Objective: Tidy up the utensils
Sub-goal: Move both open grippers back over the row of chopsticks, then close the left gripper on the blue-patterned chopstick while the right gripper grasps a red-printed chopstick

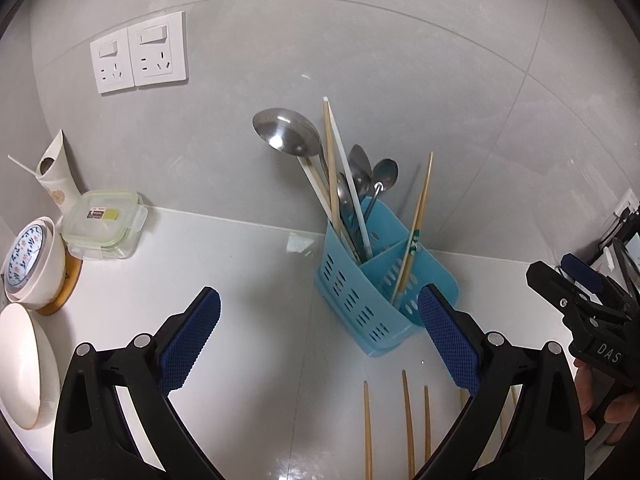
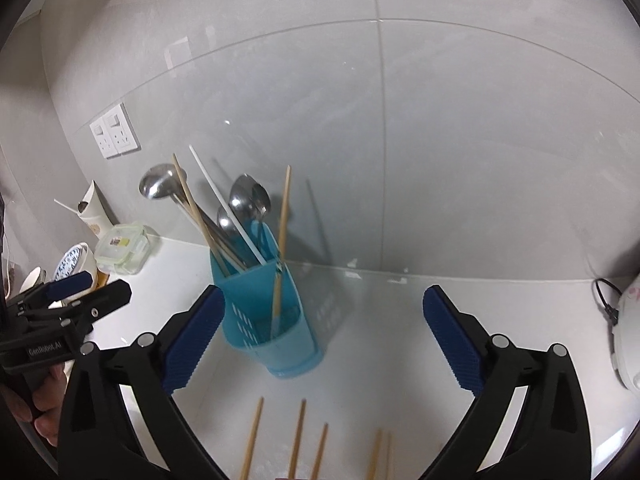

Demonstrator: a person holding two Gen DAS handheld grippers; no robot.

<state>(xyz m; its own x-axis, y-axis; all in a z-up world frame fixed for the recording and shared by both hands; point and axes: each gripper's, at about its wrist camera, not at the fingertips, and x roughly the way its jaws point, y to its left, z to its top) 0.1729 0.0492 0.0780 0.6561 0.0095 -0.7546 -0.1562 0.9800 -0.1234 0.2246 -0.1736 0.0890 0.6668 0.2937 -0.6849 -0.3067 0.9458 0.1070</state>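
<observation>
A blue slotted utensil holder (image 1: 360, 300) (image 2: 276, 320) stands on the white counter by the wall. Its back compartment holds a ladle (image 1: 288, 132), spoons and chopsticks; the front one holds a single wooden chopstick (image 1: 414, 232) (image 2: 280, 248). Several loose wooden chopsticks (image 1: 408, 428) (image 2: 296, 440) lie on the counter in front. My left gripper (image 1: 320, 340) is open and empty, just short of the holder. My right gripper (image 2: 324, 340) is open and empty above the loose chopsticks; it also shows at the right edge of the left wrist view (image 1: 588, 308).
At the left stand bowls (image 1: 32, 260), a white plate (image 1: 24, 364), a lidded food container (image 1: 104, 224) and a white vase (image 1: 56, 176). Wall sockets (image 1: 140, 54) are above. A white appliance (image 2: 628, 336) with a cord sits at the right.
</observation>
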